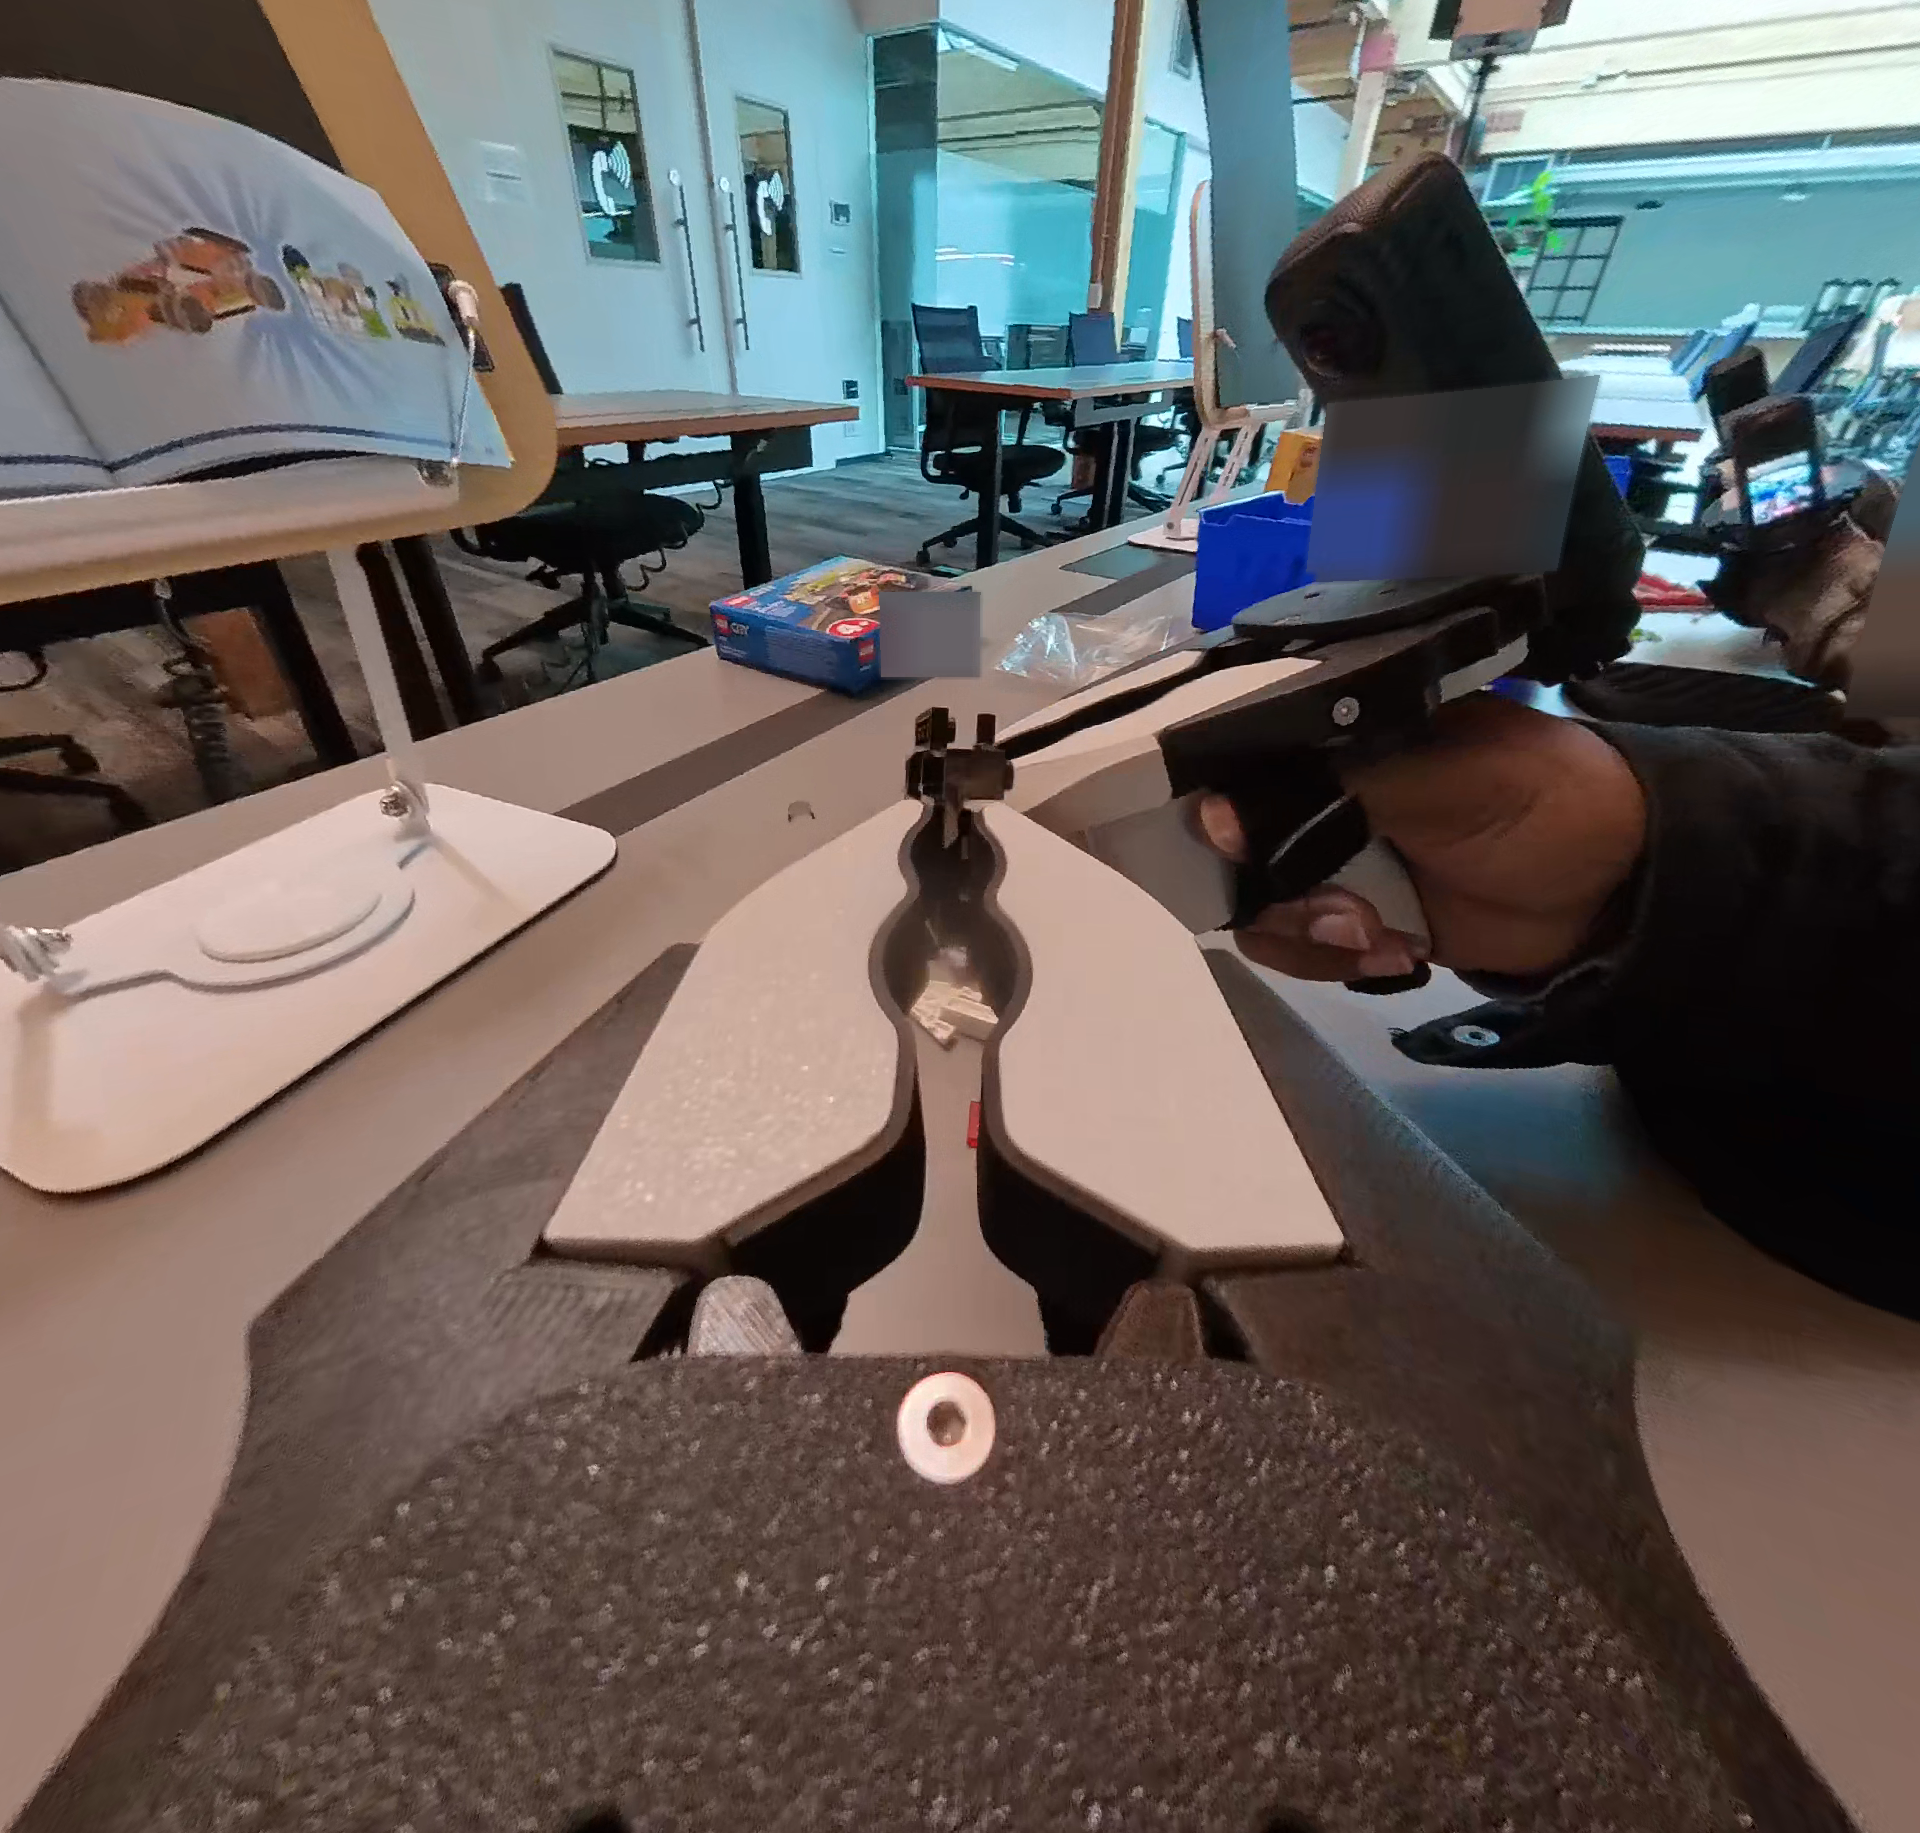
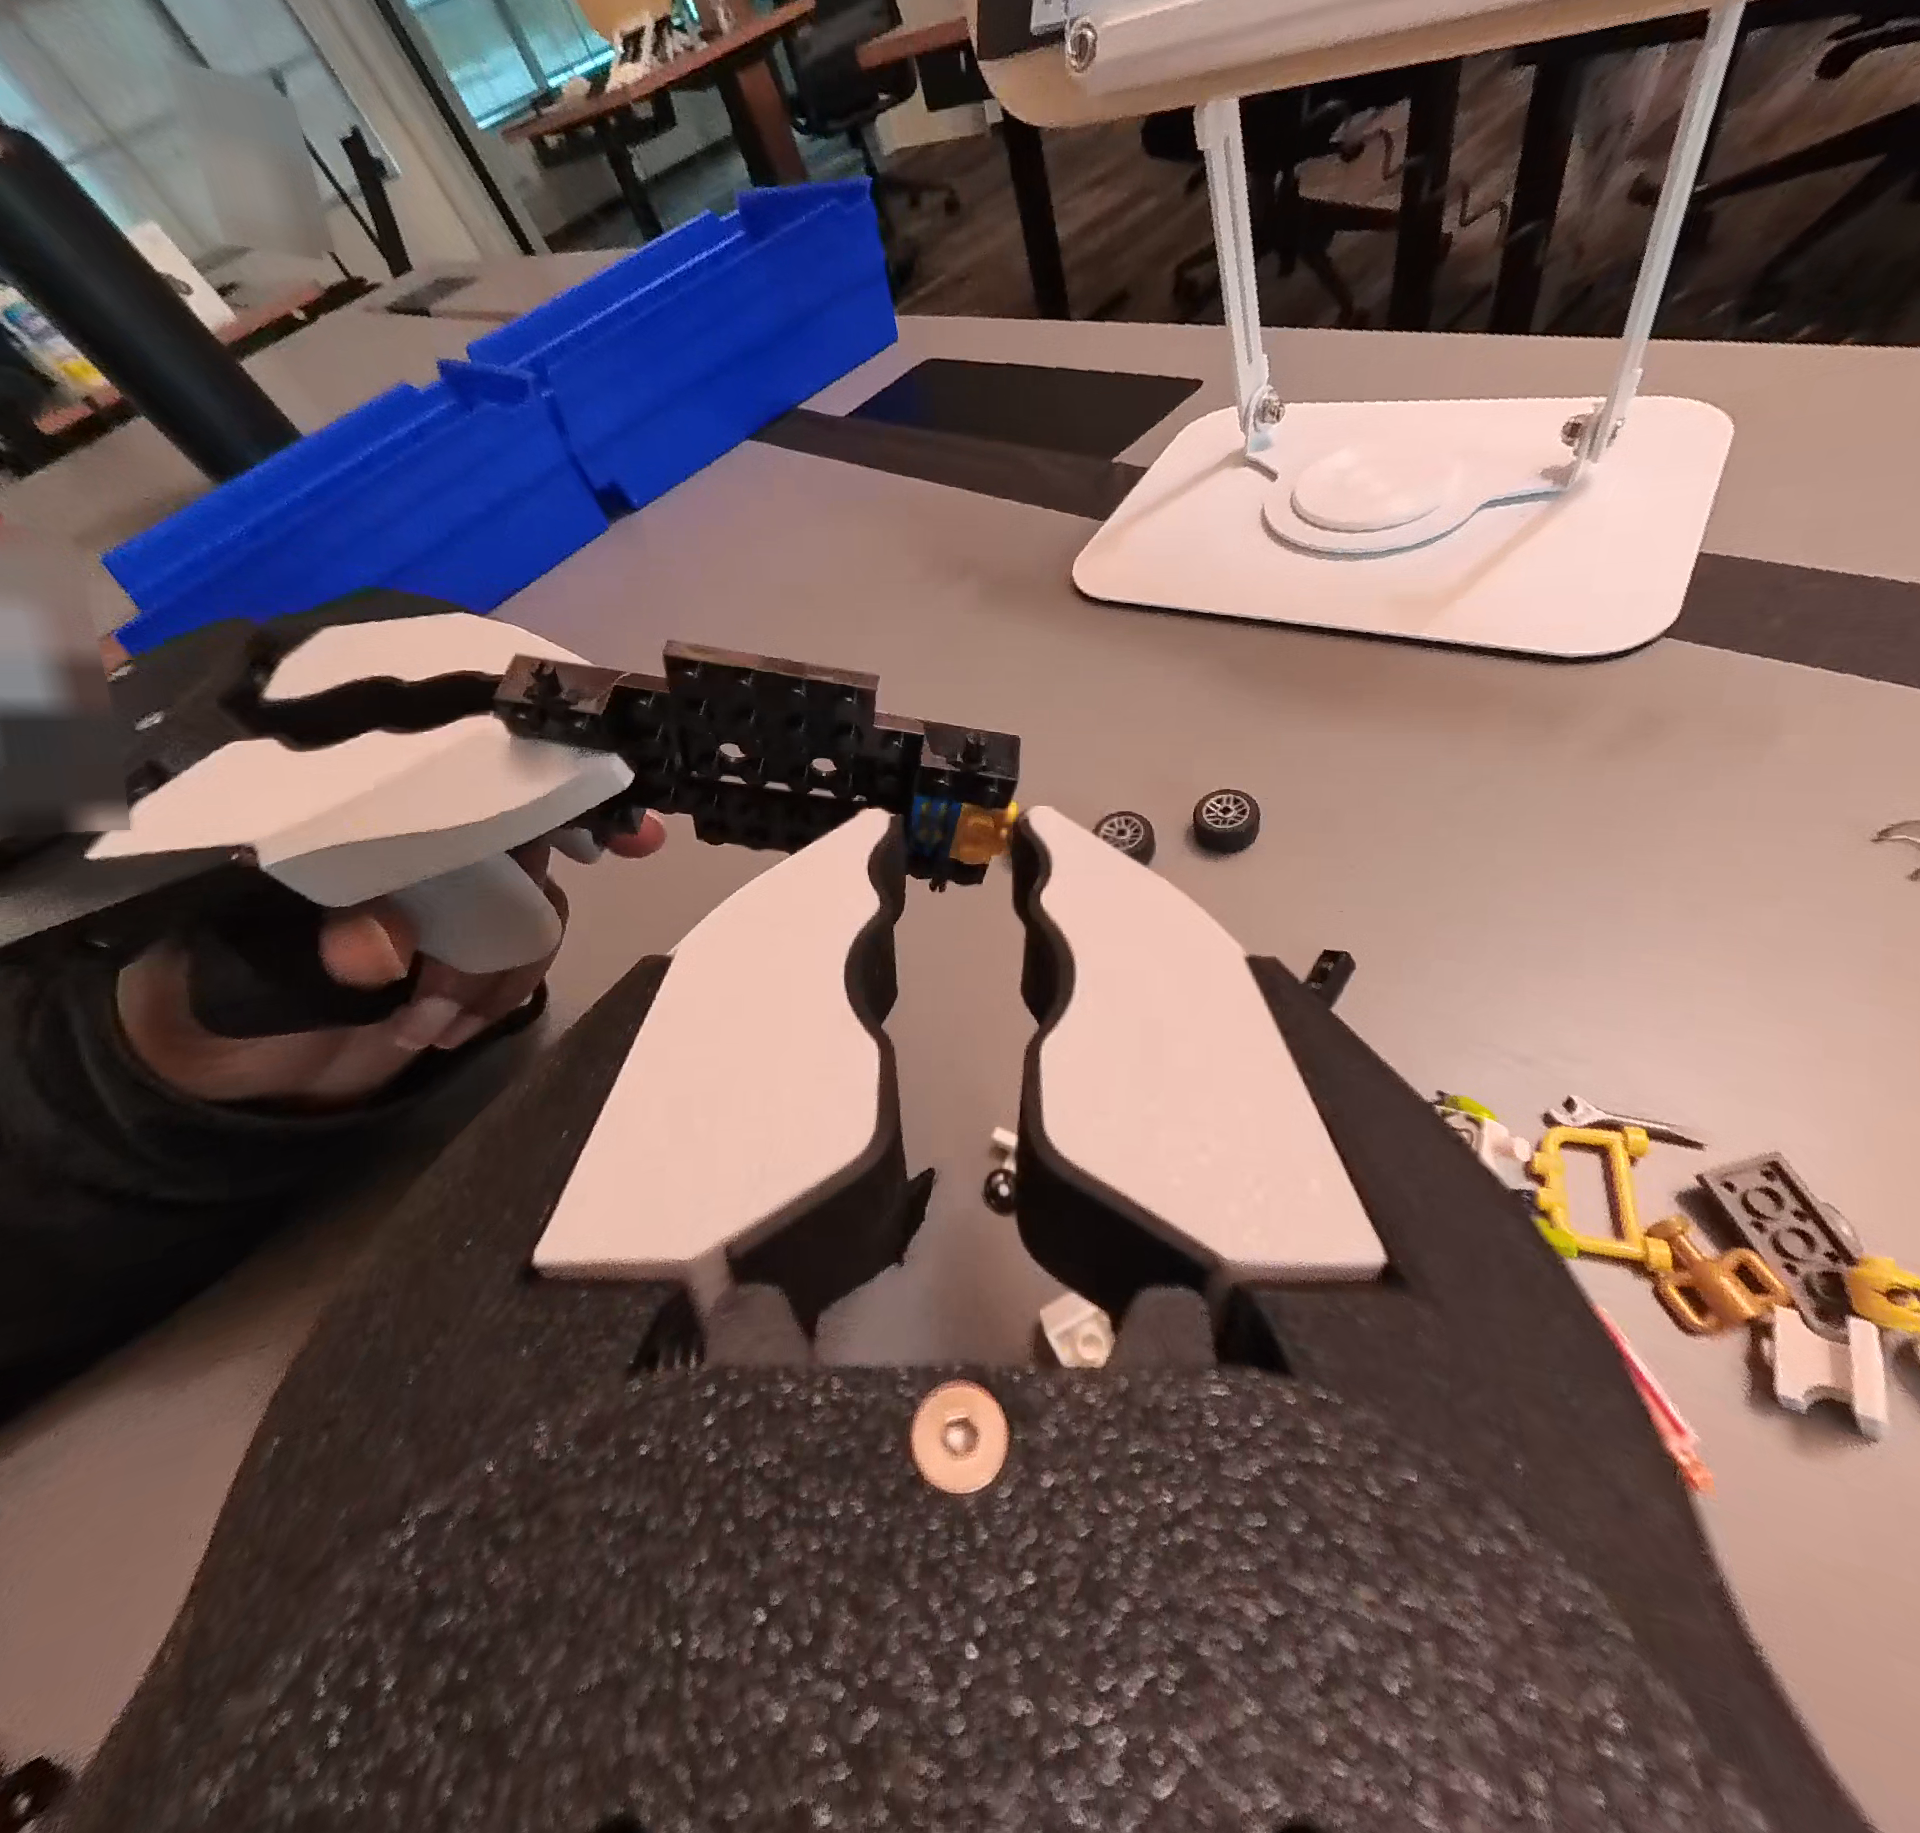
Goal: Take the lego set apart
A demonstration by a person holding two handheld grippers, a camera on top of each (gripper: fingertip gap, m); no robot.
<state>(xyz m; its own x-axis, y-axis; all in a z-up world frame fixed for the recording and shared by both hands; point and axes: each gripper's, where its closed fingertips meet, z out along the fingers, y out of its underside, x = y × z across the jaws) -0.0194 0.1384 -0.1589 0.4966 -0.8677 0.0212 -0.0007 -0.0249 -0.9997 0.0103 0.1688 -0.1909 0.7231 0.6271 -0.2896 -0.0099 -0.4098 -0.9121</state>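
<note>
Left wrist view: left tongs [image 1: 948, 796] clamped on the black chassis [image 1: 951, 760], seen end-on at the tips. Right tongs [image 1: 1049, 729] reach in from the right, tips by the chassis. Lego box [image 1: 810, 630] on the table [image 1: 707, 734] beyond.

Right wrist view: right tongs [image 2: 956, 827] apart, minifigure [image 2: 961, 833] between the tips, hanging off the chassis [image 2: 769, 744]. Left tongs [image 2: 561, 734] grip its far-left end. Two wheels [image 2: 1174, 827] just right of the tips; loose parts [image 2: 1683, 1253] further right.

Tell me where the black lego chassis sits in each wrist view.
Left wrist view: black lego chassis seen end-on, centre, clamped at the left gripper's tips.
Right wrist view: chassis side-on, left of centre, above the right gripper.
Shared landmark: white stand base.
</note>
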